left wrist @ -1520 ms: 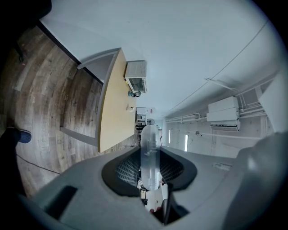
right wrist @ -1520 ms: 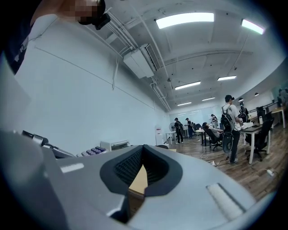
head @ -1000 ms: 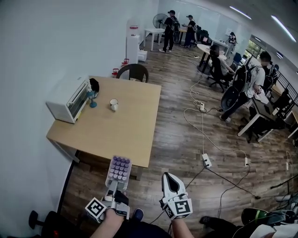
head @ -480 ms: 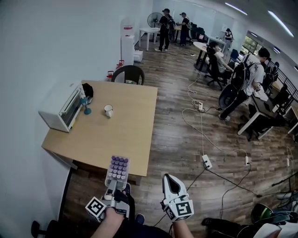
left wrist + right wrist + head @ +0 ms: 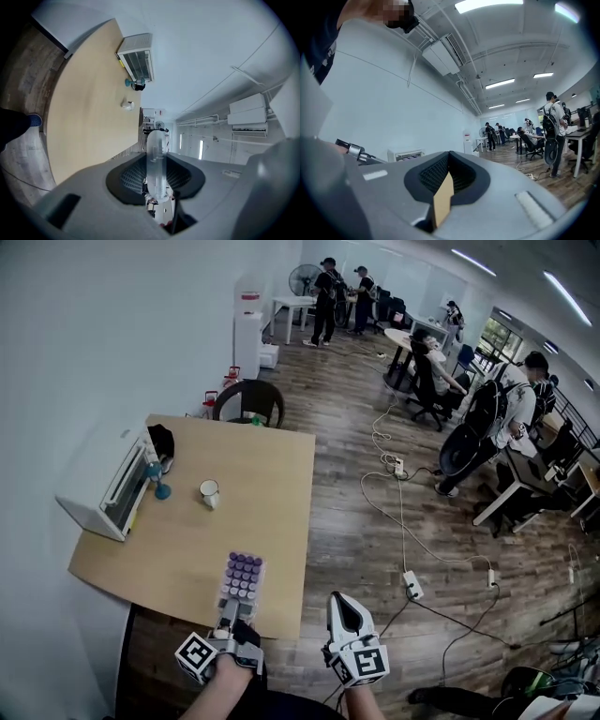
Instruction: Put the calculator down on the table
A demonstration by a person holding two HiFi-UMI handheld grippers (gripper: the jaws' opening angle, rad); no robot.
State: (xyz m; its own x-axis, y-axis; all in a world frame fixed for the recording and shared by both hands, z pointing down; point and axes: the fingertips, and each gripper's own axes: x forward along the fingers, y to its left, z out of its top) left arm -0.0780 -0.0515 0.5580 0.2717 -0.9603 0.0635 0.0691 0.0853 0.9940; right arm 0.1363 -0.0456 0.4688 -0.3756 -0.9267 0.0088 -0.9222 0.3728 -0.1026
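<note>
A white calculator (image 5: 240, 580) with purple keys sticks out forward from my left gripper (image 5: 229, 610), which is shut on its near end. It hangs over the near edge of the light wooden table (image 5: 178, 540). In the left gripper view the calculator (image 5: 156, 161) shows edge-on as a pale slab clamped between the jaws of the left gripper (image 5: 156, 180), with the table (image 5: 84, 108) to the left. My right gripper (image 5: 340, 598) is shut and holds nothing, beside the table's near right corner over the floor. In the right gripper view the right gripper (image 5: 449, 161) has its pads together.
On the table stand a white toaster oven (image 5: 101, 495) by the wall, a small blue stand (image 5: 159, 487) and a white mug (image 5: 208, 492). A dark chair (image 5: 248, 399) is at the far end. Cables and power strips (image 5: 411, 584) lie on the wooden floor; people work at desks beyond.
Both grippers have come forward towards the table. The calculator, earlier over the floor in front of the table, now hangs over its near edge. The grip is unchanged.
</note>
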